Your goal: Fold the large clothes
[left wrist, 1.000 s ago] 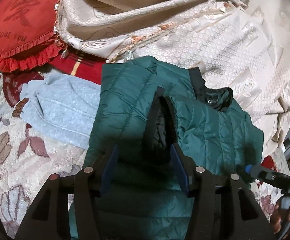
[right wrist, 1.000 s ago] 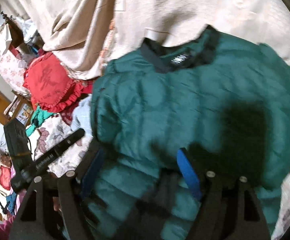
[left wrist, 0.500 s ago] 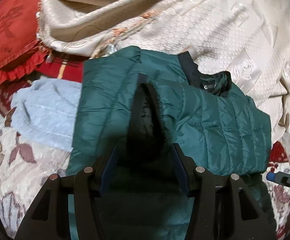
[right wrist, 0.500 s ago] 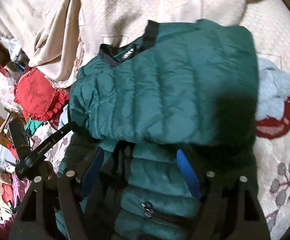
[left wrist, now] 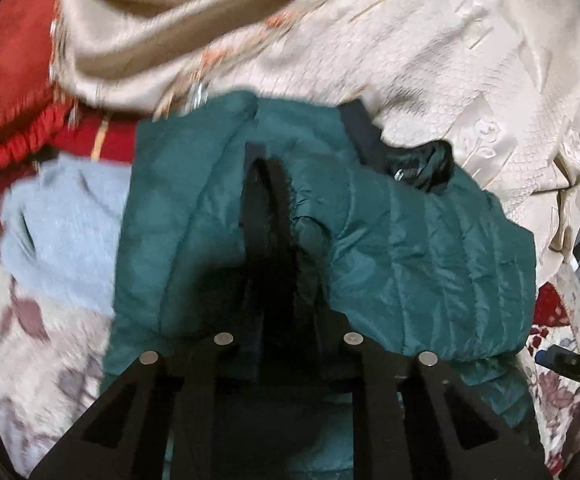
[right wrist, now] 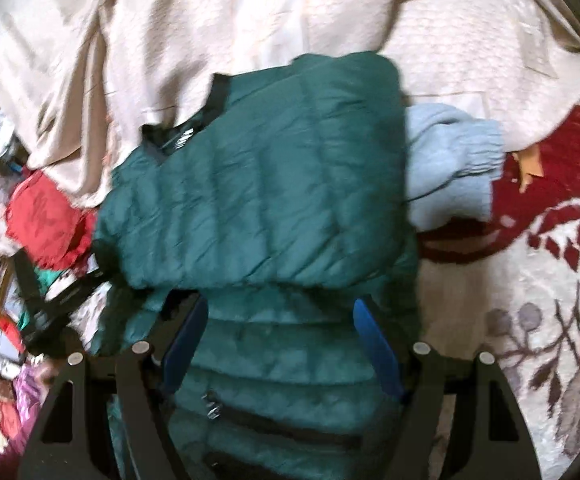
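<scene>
Green puffer jacket (right wrist: 257, 200) lay doubled on the bed, its top half just brought over; my right tool (right wrist: 281, 344) stood spread, my left tool (left wrist: 285, 332) pinching its dark armhole edge

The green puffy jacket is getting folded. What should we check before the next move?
1. Dark green quilted puffer jacket folded over on itself: ok.
2. Right gripper open around the jacket: ok.
3. Left gripper grip on the jacket: cannot tell, fingers in shadow.
4. Black collar lying flat: not ok, bunched.
5. Light blue fleece garment clear of the jacket: not ok, partly underneath.
</scene>
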The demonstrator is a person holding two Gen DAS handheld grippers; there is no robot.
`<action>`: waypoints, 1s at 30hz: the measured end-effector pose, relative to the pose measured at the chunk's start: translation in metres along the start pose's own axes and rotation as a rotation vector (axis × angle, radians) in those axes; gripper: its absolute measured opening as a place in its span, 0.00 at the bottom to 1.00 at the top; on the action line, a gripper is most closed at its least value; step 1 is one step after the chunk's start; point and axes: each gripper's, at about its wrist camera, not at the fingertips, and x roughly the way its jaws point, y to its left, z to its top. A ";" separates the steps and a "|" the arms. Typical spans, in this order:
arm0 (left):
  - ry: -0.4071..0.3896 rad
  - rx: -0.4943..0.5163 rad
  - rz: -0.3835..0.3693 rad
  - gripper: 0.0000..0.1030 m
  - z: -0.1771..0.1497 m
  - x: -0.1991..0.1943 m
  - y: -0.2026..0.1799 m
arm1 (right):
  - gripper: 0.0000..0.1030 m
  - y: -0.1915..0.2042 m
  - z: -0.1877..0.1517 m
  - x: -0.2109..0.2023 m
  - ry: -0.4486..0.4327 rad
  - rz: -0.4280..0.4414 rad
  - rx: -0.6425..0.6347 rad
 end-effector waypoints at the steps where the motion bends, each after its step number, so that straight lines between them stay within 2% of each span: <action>1: -0.012 0.010 0.003 0.01 0.004 -0.004 -0.003 | 0.76 -0.004 0.001 0.003 0.000 -0.010 0.012; 7: -0.133 0.099 0.054 0.00 0.045 -0.040 -0.018 | 0.77 -0.022 0.008 0.012 -0.027 -0.043 0.077; 11: -0.181 0.107 0.091 0.00 0.064 -0.054 -0.009 | 0.79 -0.031 0.017 0.012 -0.047 -0.061 0.108; 15: -0.151 0.070 0.112 0.00 0.061 -0.051 0.011 | 0.81 -0.027 0.031 0.009 -0.082 -0.078 0.100; 19: -0.099 0.043 0.136 0.00 0.043 -0.040 0.026 | 0.92 -0.021 0.054 0.010 -0.135 -0.086 0.087; 23: -0.057 0.011 0.148 0.00 0.028 -0.025 0.036 | 0.92 -0.023 0.079 0.024 -0.124 -0.074 0.113; 27: -0.028 0.002 0.148 0.00 0.017 -0.015 0.037 | 0.92 -0.017 0.098 0.045 -0.096 -0.113 0.070; 29: -0.018 0.012 0.151 0.00 0.013 -0.010 0.034 | 0.88 -0.015 0.103 0.058 -0.062 -0.125 0.063; 30: -0.013 0.016 0.147 0.00 0.012 -0.009 0.032 | 0.67 -0.016 0.105 0.062 -0.060 -0.110 0.066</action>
